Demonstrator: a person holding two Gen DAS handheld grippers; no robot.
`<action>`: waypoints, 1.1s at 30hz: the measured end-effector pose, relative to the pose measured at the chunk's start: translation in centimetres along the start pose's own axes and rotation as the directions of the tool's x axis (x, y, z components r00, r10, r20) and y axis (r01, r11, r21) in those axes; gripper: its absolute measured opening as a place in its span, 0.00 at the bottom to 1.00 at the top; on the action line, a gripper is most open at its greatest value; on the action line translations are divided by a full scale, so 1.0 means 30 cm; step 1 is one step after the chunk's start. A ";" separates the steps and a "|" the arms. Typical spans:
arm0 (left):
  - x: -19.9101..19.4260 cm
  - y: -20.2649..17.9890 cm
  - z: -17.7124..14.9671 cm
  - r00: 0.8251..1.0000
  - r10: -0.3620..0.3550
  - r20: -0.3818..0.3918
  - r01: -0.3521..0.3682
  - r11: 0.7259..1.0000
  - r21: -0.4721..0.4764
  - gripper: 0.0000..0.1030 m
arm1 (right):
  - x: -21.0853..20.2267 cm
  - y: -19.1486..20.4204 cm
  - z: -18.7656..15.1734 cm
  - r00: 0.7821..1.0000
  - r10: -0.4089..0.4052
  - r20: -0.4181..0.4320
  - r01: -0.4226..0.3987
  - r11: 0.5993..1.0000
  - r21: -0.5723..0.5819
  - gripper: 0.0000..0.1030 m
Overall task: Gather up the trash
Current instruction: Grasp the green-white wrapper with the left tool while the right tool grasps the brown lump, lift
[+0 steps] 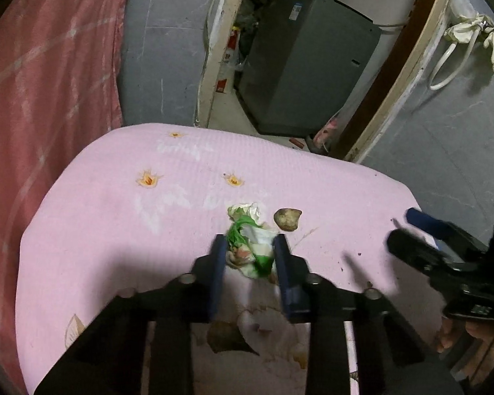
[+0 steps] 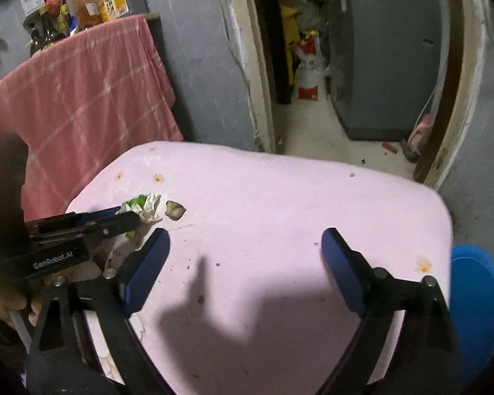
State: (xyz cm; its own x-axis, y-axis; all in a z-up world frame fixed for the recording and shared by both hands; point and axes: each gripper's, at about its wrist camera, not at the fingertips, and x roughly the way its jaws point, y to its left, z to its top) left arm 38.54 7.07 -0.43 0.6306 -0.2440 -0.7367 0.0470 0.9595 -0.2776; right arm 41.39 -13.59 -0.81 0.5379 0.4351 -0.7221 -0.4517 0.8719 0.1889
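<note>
Here the left tool [image 1: 250, 256] has its blue pads narrowed around a crumpled green-and-white wrapper [image 1: 252, 243], pinching it where it lies on the pink-covered worktop [image 1: 115, 230]. A brown scrap [image 1: 287, 219] sits just beside the wrapper. The right tool [image 2: 243, 263] stands spread wide above bare pink cloth, holding nothing. A blue bin [image 2: 477, 296] sits past the worktop's right edge.

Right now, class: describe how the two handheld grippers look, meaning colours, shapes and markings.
Both are black, angular frames with silver pivot bolts and flat blue finger pads. The left gripper bears white "GenRobot.AI" lettering on its side; the right gripper looks the same build.
</note>
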 end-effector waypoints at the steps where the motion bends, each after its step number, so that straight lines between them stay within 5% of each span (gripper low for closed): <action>1: -0.006 0.006 0.002 1.000 -0.001 0.006 0.001 1.000 0.000 0.21 | 0.009 0.003 0.001 1.000 0.008 -0.012 -0.008 1.000 -0.002 0.82; 11: -0.029 0.041 -0.002 1.000 0.007 0.028 -0.006 0.999 -0.041 0.15 | 0.134 0.078 0.039 0.988 0.099 -0.118 -0.105 0.993 -0.046 0.53; 18: -0.063 0.077 -0.002 0.998 0.037 0.055 -0.032 0.995 -0.091 0.15 | 0.185 0.129 0.055 0.979 0.137 -0.148 -0.149 0.986 -0.072 0.42; 26: -0.096 0.089 -0.016 0.997 0.044 0.063 -0.036 0.992 -0.120 0.14 | 0.219 0.211 0.059 0.984 0.071 -0.165 -0.101 0.978 -0.184 0.19; 33: -0.129 0.072 -0.021 0.995 0.016 0.094 -0.006 0.994 -0.107 0.13 | 0.158 0.241 0.035 0.992 0.043 -0.119 -0.072 0.965 -0.252 0.19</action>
State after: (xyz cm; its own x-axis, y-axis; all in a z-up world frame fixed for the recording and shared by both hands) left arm 35.73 10.00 1.43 0.7012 -0.2146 -0.6799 -0.0396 0.9404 -0.3377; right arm 41.43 -5.00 -2.16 0.4296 0.4427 -0.7871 -0.6542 0.7533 0.0666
